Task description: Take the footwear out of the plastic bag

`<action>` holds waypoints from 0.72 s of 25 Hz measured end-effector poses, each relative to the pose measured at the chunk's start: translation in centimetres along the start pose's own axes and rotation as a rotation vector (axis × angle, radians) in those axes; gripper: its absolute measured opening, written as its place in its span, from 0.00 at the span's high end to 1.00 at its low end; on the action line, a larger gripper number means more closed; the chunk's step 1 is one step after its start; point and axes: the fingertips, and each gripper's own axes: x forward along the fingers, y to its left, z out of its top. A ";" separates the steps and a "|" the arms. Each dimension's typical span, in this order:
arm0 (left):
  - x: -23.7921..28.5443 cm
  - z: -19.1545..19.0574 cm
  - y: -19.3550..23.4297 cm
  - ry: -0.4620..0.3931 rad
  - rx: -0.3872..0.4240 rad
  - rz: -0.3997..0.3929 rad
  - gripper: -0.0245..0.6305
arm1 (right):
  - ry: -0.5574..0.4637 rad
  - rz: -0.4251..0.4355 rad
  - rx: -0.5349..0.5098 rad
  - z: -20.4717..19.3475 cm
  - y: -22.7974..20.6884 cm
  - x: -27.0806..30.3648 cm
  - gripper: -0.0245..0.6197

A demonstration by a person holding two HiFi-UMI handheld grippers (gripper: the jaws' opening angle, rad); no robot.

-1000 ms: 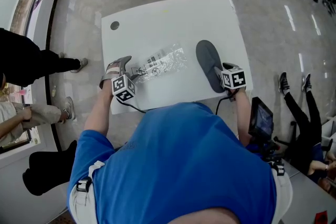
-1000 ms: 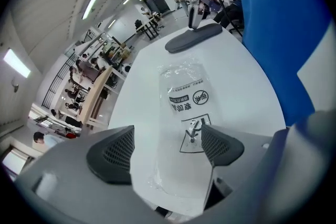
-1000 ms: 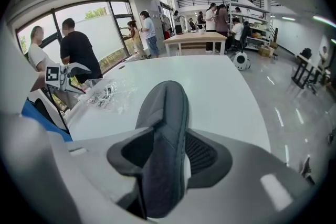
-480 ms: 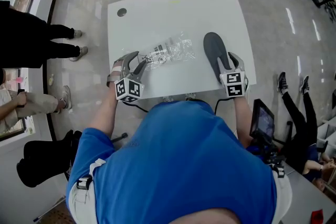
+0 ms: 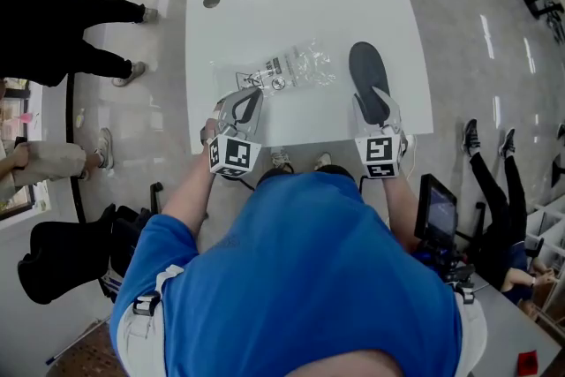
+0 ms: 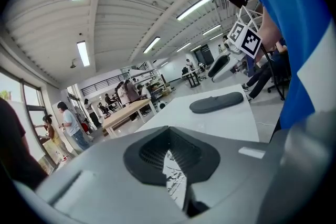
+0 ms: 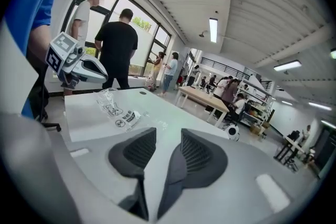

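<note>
White table (image 5: 291, 13), plain. On it: shoe (image 5: 368, 71) dark grey; bag (image 5: 291, 68) clear with black print. Over its near edge: left gripper (image 5: 251, 95) and right gripper (image 5: 378, 106) pale grey, pads (image 7: 194, 152) black, ribbed; cubes (image 5: 234, 154) black-and-white squares. Blue shirt (image 5: 300, 278).

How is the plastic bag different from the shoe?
The plastic bag is clear and crinkly with black print; the shoe is dark gray and solid. The bag is pinched in the left hand-held gripper; nothing grips the shoe. The bag lies left, the shoe right. Both rest on the white table.
</note>
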 end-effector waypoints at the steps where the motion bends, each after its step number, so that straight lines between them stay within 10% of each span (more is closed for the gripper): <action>1: -0.3 0.2 -0.5 0.001 -0.014 0.000 0.95 | -0.008 0.017 0.001 0.2 0.7 -0.1 0.74; 18: -6.2 10.6 -16.7 -0.034 -0.224 0.020 0.95 | -0.161 0.152 0.123 -2.9 2.5 -14.8 0.94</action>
